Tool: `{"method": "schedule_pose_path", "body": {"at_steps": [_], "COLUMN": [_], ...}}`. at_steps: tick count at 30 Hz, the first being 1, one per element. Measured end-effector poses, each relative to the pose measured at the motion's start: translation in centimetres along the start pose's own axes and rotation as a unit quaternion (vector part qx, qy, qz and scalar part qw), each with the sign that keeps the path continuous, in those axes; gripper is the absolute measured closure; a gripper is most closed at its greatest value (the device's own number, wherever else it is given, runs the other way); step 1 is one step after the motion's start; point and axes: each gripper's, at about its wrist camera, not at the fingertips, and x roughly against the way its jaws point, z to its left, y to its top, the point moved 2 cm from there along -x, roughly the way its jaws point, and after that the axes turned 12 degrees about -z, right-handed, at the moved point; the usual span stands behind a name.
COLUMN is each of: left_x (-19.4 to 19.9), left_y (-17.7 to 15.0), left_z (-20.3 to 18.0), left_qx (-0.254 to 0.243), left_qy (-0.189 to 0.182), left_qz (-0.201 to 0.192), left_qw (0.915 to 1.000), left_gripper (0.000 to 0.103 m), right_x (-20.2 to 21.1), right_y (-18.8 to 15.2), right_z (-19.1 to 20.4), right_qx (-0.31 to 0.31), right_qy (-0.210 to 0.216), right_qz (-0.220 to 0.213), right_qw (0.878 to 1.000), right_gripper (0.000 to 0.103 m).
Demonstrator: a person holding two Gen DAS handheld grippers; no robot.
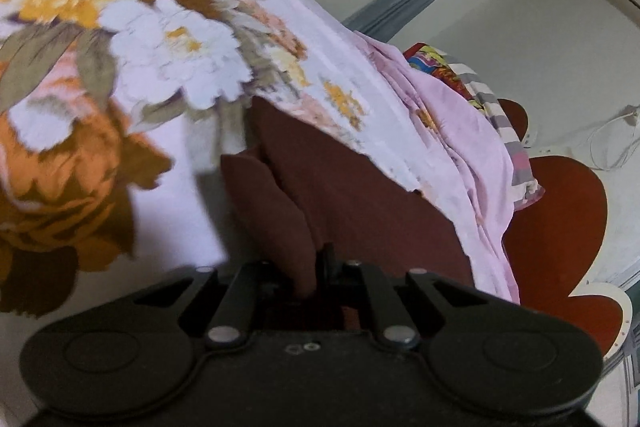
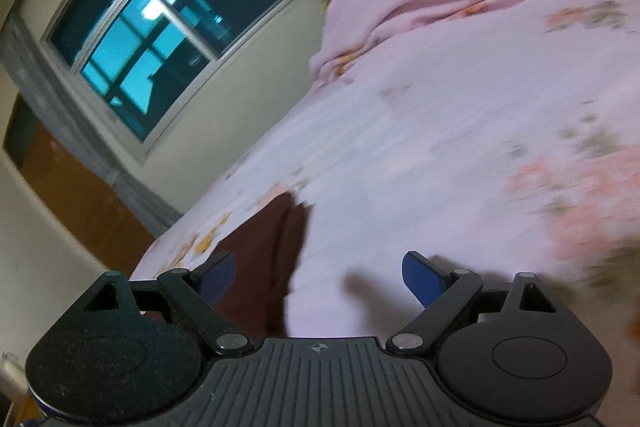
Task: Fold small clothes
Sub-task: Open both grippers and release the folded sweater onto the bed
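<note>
One floral sheet [image 1: 168, 39] covers the bed and carries everything else; a pink quilt [image 1: 464, 147] lies bunched at its far end. On the sheet lies the maroon garment [image 1: 360, 195], a dark cloth whose long axis runs away from my left gripper [image 1: 320, 267] toward the quilt. My left gripper is clamped on a fold of this garment, the cloth rising out between the closed fingers directly ahead of the lens. My right gripper [image 2: 320, 279] stands wide apart with nothing between its blue pads [image 2: 424, 275]; from it the garment [image 2: 272, 255] lies ahead and to the left, just beside the left pad, partly behind it. My left hand is thus the nearer and already holds the cloth; my right is empty, over bare sheet. I judge that the coming fold turns on my right gripper moving leftward to the free edge.
</note>
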Motion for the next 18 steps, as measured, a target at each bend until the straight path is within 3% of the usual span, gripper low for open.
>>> {"method": "schedule_pose_path", "body": {"at_steps": [4, 11, 18], "left_x": [-0.9, -5.4, -11.8], "left_y": [0.6, -0.2, -4.1], "left_z": [-4.4, -14.1, -23.5], "left_qx": [-0.03, -0.092, -0.143], "left_qy": [0.018, 0.057, 0.082], "left_qz": [0.003, 0.036, 0.08], "left_qw": [0.9994, 0.9935, 0.9831], "left_gripper": [0.096, 0.096, 0.096], "right_x": [3.0, 9.0, 12.8], "right_y": [0.8, 1.7, 1.3], "right_z": [-1.5, -3.4, -7.3], "right_qx": [-0.009, 0.029, -0.038], "right_qy": [-0.008, -0.021, 0.002], "right_qz": [-0.016, -0.054, -0.091], "right_qw": [1.0, 0.998, 0.995], "right_gripper": [0.013, 0.013, 0.013]}}
